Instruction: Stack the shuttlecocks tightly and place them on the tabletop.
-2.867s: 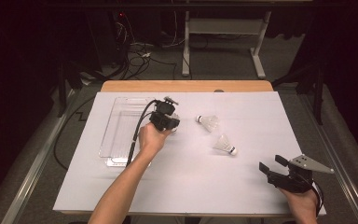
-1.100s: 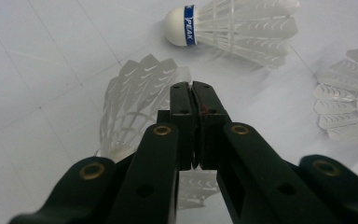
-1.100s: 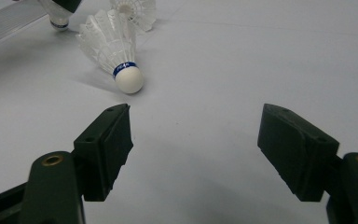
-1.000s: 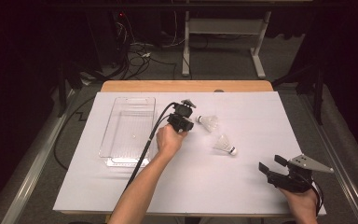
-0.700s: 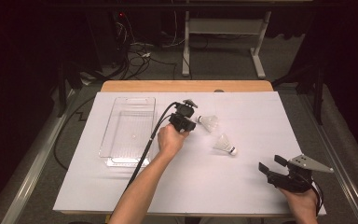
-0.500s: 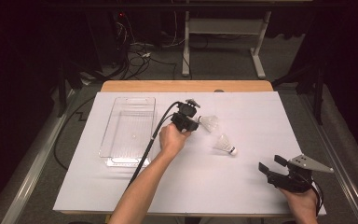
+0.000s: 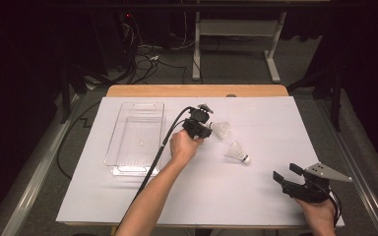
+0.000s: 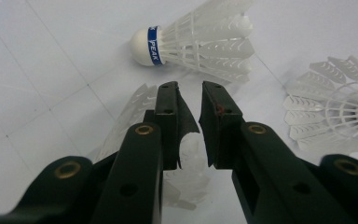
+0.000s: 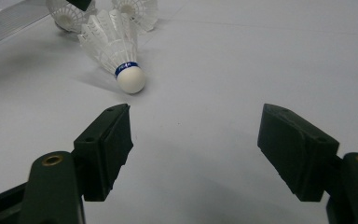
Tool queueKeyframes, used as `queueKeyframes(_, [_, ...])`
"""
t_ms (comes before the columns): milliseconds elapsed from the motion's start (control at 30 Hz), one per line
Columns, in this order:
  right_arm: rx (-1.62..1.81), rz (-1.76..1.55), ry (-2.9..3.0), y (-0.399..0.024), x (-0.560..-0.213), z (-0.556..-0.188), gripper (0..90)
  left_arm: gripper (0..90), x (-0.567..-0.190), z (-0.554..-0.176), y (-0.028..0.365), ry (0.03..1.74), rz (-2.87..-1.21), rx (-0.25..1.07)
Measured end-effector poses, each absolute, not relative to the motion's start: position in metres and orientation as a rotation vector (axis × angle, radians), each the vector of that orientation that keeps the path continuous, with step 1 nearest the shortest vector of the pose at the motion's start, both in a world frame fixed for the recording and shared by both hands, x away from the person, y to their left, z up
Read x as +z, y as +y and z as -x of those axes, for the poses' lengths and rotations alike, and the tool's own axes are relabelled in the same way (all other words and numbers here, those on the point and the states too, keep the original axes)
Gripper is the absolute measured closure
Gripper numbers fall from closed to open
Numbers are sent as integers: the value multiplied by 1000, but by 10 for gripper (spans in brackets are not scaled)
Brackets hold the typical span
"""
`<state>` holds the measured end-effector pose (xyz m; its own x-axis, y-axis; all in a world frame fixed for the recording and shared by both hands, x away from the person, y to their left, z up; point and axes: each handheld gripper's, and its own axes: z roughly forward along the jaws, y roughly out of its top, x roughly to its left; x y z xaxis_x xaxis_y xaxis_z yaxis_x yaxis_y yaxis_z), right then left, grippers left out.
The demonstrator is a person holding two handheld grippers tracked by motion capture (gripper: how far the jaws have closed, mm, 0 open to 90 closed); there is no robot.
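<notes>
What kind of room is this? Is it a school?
Probably a lab or workshop, not a classroom. A table covered in white stands in a dark room, loose cables lie on the floor behind it, and a person works with a hand-held gripper near shuttlecocks and a clear tray.

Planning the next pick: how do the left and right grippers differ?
The left gripper has narrow jaws that have just been opening, with a white shuttlecock between them. The right gripper has wide jaws with nothing between. The left one is at the middle of the table; the right one sits at its near right corner. Both are black and hand-held.
</notes>
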<state>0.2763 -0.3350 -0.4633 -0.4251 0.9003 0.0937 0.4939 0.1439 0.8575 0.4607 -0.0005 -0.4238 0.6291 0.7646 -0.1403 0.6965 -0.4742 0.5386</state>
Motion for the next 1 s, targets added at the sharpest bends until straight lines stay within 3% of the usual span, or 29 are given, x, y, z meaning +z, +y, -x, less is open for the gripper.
queueKeyframes(1000, [1212,-1336,1981,-334,-463,-276,264,641,-421,-459,-1,1093,-2250,92])
